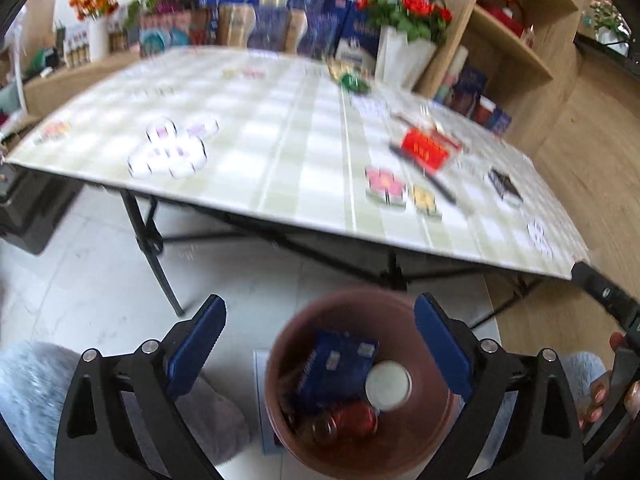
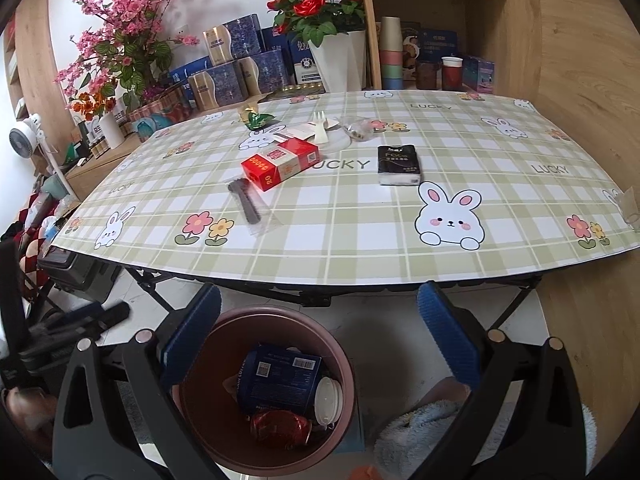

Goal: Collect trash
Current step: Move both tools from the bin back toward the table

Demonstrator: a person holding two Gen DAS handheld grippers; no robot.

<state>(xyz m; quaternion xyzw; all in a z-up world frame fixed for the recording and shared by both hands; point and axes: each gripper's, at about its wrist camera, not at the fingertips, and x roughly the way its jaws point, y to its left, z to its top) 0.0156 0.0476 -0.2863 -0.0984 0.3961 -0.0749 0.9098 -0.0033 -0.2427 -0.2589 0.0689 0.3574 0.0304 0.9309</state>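
A table (image 2: 360, 216) with a green checked bunny cloth is holding a red box (image 2: 280, 163), a black tissue pack (image 2: 399, 164), a black spoon in a clear wrapper (image 2: 250, 204), a white fork (image 2: 321, 127) and a green wrapper (image 2: 256, 119). A brown bin (image 2: 224, 420) is sitting on the floor (image 2: 384, 344) in front of the table.

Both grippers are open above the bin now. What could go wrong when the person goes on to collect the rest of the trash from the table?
The wrapped black spoon lies flat in thin clear plastic, so open fingers may slide off it. The red box overlaps that wrapper, so pulling one could drag the other. The bin sits low under the table edge, so a drop from the right gripper might miss.
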